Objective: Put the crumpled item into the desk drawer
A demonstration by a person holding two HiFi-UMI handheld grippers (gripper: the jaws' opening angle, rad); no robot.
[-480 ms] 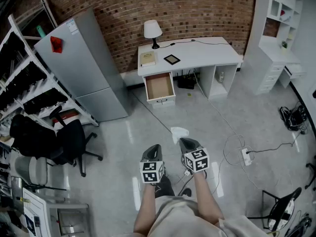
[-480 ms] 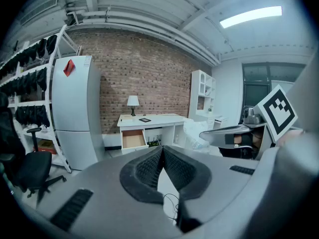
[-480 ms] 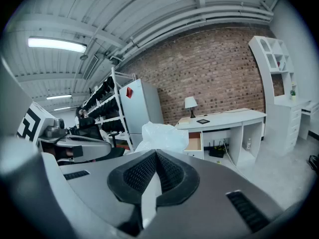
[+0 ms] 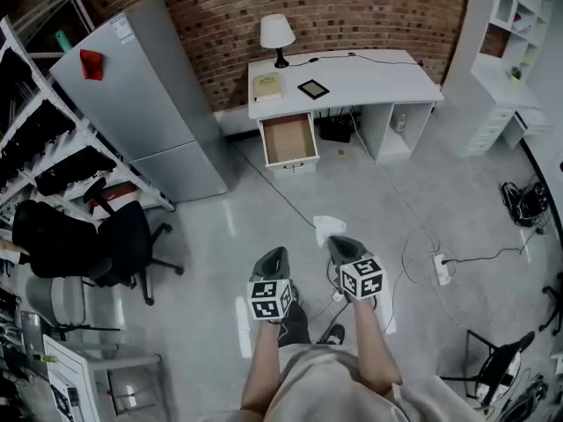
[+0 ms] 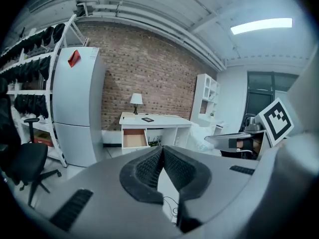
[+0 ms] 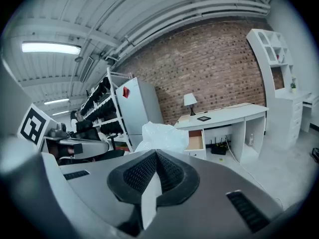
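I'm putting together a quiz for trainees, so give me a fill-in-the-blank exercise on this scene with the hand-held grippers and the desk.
1. The crumpled item is clamped in the ____ hand-held gripper.
2. The desk drawer stands ____.
3. The wall behind the desk is built of ____.
4. The left hand-held gripper has its jaws together and holds ____.

Missing words: right; open; brick; nothing.

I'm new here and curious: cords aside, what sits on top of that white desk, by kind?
Table lamp: 1
Cream book: 1
Black-framed tablet: 1
Total: 3
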